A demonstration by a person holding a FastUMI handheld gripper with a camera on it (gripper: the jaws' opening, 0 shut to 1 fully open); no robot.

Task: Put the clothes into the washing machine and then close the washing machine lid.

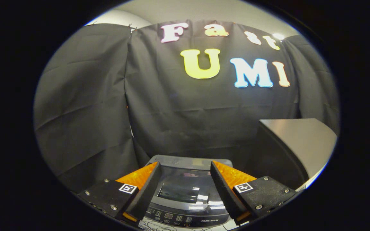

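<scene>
Black cloth hangs across the left and centre of the frame, folded and creased, with a seam running down left of centre; a strip of pale ceiling shows along the top. Low in the frame the gripper (185, 173) has its fingers (146, 189) spread wide apart, and nothing sits between them or touches either one. Through that gap, in the bottom centre, lies the washing machine (185, 195), seen from above. Its glossy dark lid (183, 189) appears to lie flat and shut, with reflections across it that make the surface hard to read. The control panel (178, 219) runs along the near edge at the very bottom, its markings too small to make out, and both fingers cover the machine's left and right sides. No clothes can be made out. At the right of the frame a grey tabletop (300, 141) slants upward, cut off at its far side.
</scene>
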